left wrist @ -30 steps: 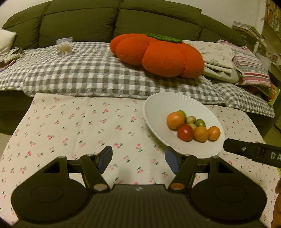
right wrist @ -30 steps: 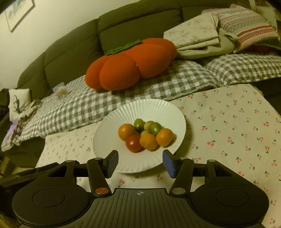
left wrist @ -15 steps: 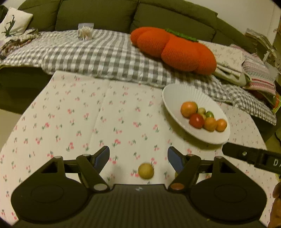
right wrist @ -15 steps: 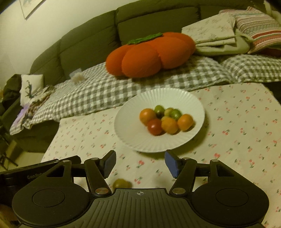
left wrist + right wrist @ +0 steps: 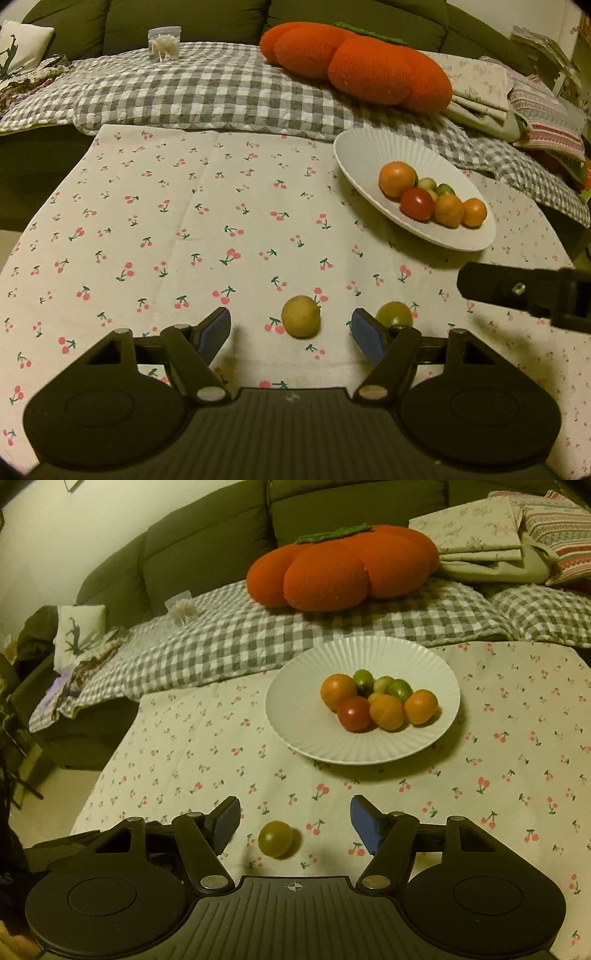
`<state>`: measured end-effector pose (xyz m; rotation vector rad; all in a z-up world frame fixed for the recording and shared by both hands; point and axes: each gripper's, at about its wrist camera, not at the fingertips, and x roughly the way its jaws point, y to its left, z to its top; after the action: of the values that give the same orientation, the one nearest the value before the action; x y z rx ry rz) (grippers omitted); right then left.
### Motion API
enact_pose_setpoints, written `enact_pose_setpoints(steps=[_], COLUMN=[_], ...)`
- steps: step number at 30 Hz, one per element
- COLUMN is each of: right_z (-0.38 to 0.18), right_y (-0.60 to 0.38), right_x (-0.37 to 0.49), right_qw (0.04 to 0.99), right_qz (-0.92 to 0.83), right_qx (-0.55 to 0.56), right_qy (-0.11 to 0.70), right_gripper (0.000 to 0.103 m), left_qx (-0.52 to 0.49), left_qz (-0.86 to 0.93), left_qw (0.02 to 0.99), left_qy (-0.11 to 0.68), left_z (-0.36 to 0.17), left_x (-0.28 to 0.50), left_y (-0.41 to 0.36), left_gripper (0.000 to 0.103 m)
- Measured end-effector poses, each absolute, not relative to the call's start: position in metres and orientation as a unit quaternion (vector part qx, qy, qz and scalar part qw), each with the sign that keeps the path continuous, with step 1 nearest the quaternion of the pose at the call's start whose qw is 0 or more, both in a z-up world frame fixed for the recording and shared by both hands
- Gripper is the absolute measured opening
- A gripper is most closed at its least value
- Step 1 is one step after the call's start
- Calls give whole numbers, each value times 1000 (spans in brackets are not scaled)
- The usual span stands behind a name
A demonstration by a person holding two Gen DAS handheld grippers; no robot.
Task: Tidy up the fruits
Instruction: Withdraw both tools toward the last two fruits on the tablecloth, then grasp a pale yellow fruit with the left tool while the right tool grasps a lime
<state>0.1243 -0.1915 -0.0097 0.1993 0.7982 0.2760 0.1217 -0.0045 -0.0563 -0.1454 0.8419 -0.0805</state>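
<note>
A white ribbed plate (image 5: 373,155) (image 5: 306,705) holds several small orange, red and green fruits (image 5: 416,203) (image 5: 386,712). My left gripper (image 5: 291,334) is open, low over the cherry-print cloth; a yellow fruit (image 5: 301,321) lies on the cloth between its fingers. A green fruit (image 5: 393,314) lies just beyond its right finger. My right gripper (image 5: 295,821) is open, and the green fruit (image 5: 275,839) lies between its fingers. The right gripper's body (image 5: 524,291) shows at the right edge of the left wrist view.
The table under the cherry-print cloth (image 5: 184,229) ends at a sofa with a grey checked blanket (image 5: 203,88). An orange pumpkin cushion (image 5: 354,62) (image 5: 340,568), folded linens (image 5: 476,531) and a small clear jar (image 5: 164,42) lie on the sofa.
Both grippers have pulled back toward the table's near edge. The plate now lies farther off, and the yellow and green fruits have come into view between the fingers.
</note>
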Motion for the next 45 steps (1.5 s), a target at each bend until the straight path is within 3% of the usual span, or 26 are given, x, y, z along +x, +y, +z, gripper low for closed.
enact_pose_setpoints(steps=[2,10,33,35,38,45], right_z=[-11,-17,-55,-58,-64,-65], right_y=[-192,-192,-149,-144,-138,-133], right_x=[125,127,136,138,141,140], right_qw=[907,905,900,900,898,901], right_qz=[132,127,166,170,169,167], right_qx=[97,94,27,20,9,-5], right_qy=[388,394,403,401,405,401], right_gripper=[70,70,68,58,29,25], left_qx=[-67,-51,-93,-93,-93,-98], left_qz=[-37,-47,20,19,16,12], left_qw=[909,913,898,898,898,898], left_qy=[409,403,429,430,431,428], left_z=[-60,-71,-65,-66,-65,-62], left_x=[124,129,122,123,123,122], left_y=[-6,-12,29,29,28,27], left_gripper=[65,24,24,24,24,24])
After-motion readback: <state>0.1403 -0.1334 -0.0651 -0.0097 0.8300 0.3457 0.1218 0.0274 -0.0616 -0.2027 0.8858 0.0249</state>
